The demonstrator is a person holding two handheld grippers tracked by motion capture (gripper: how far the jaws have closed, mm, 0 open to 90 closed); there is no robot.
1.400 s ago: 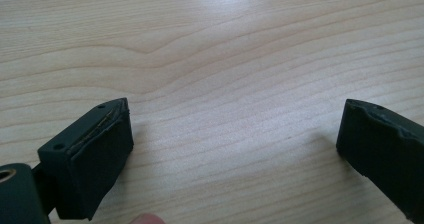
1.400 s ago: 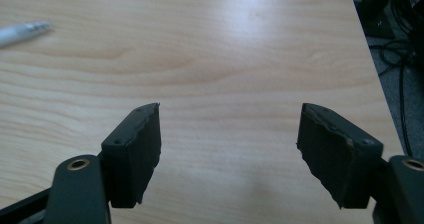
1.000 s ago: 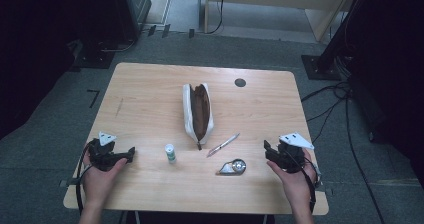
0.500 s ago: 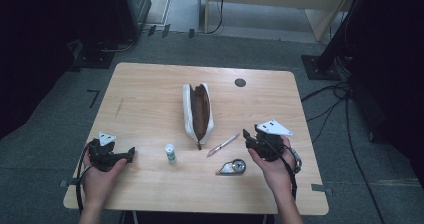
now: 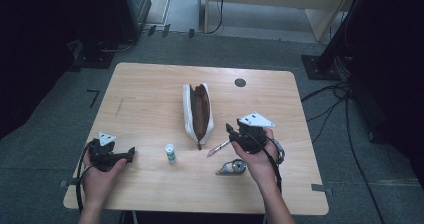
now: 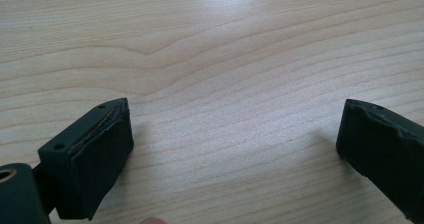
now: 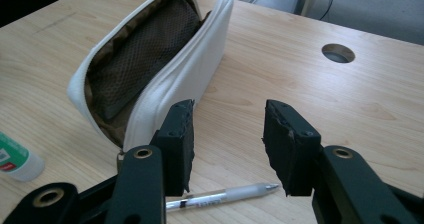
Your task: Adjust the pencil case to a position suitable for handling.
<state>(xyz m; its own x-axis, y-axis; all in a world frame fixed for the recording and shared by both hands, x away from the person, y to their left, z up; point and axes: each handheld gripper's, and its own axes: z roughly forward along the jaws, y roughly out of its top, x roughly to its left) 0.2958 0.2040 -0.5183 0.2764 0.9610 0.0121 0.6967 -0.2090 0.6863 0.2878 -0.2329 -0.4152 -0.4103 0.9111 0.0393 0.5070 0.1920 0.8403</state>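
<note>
Right gripper [image 5: 231,132] above the pen [image 5: 218,148], jaws part open and empty.

In the high view, nearest the bottom edge, we see the left gripper [image 5: 131,153] at lower left, low over the table [image 5: 150,91]; in the left gripper view its jaws stand spread wide with bare wood between them. Right of centre, a tape dispenser [image 5: 232,167] lies near the right hand [image 5: 257,159]. Just above it lies the pen, with the right gripper directly over its right end. In the right gripper view the pen [image 7: 222,196] lies across the bottom of the frame, below and between the jaws; the pads have just been closing, yet a gap remains and nothing is pinched. A small glue stick [image 5: 170,153] stands left of the pen. Farther up, at frame centre, we find the open white pencil case [image 5: 198,111], touching neither gripper. A round cable hole [image 5: 240,82] sits beyond it, upper right.
</note>
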